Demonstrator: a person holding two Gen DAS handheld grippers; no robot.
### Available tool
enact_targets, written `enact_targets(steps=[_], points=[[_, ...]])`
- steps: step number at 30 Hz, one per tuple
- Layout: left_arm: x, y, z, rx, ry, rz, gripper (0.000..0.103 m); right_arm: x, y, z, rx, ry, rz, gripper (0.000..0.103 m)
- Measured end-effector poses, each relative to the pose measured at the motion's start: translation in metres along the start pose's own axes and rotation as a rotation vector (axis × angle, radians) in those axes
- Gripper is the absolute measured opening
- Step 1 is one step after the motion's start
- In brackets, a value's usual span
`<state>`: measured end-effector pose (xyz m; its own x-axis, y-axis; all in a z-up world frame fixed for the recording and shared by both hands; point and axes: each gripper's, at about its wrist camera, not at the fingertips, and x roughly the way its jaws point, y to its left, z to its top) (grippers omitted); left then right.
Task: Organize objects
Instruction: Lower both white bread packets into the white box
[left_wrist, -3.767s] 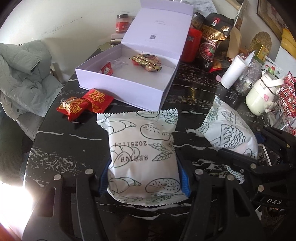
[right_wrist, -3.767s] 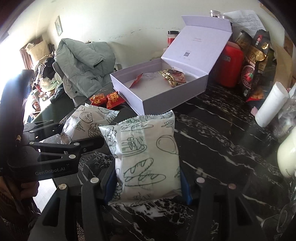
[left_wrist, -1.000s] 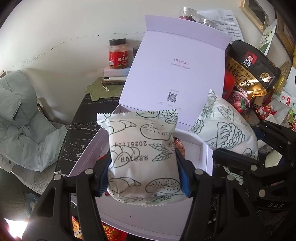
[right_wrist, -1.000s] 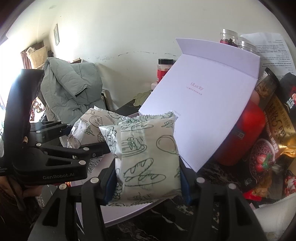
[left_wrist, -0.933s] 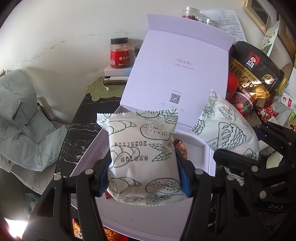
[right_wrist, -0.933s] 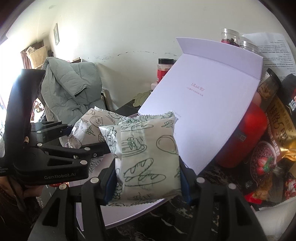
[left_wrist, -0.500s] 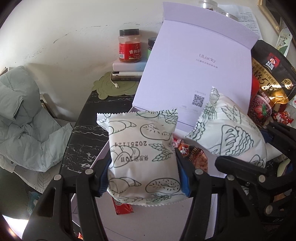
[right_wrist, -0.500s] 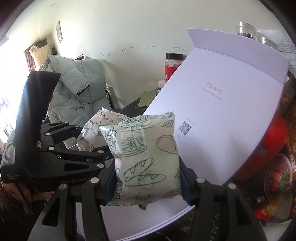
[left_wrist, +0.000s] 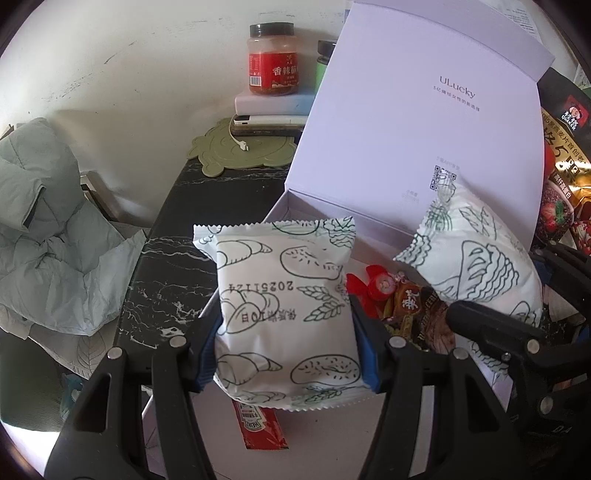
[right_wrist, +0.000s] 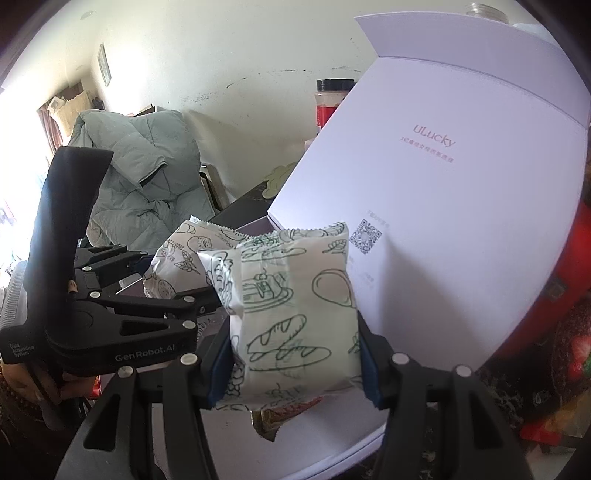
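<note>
We look over a black marbled worktop (left_wrist: 192, 229) set against a white wall, a grey-green padded jacket (left_wrist: 40, 229) heaped off its left edge. On it sits a lilac box (left_wrist: 369, 435) with its lid (left_wrist: 424, 122) raised; a red sauce jar (left_wrist: 272, 59) stands at the far edge. Inside the box lie loose sweets (left_wrist: 402, 299) and a ketchup sachet (left_wrist: 260, 428). Above the open box, our left claw (left_wrist: 284, 332) is clamped on one bread packet (left_wrist: 284, 314), our right claw (right_wrist: 291, 350) on another bread packet (right_wrist: 295, 314).
</note>
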<state>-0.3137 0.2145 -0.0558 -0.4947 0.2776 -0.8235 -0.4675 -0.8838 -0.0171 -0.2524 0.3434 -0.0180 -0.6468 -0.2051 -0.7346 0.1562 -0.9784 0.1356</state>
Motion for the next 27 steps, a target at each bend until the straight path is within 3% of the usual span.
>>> enact_targets(steps=[27], points=[[0.017,0.004,-0.001,-0.014,0.065,-0.022,0.059,0.031,-0.018,-0.008,0.058,0.081,0.032,0.058]])
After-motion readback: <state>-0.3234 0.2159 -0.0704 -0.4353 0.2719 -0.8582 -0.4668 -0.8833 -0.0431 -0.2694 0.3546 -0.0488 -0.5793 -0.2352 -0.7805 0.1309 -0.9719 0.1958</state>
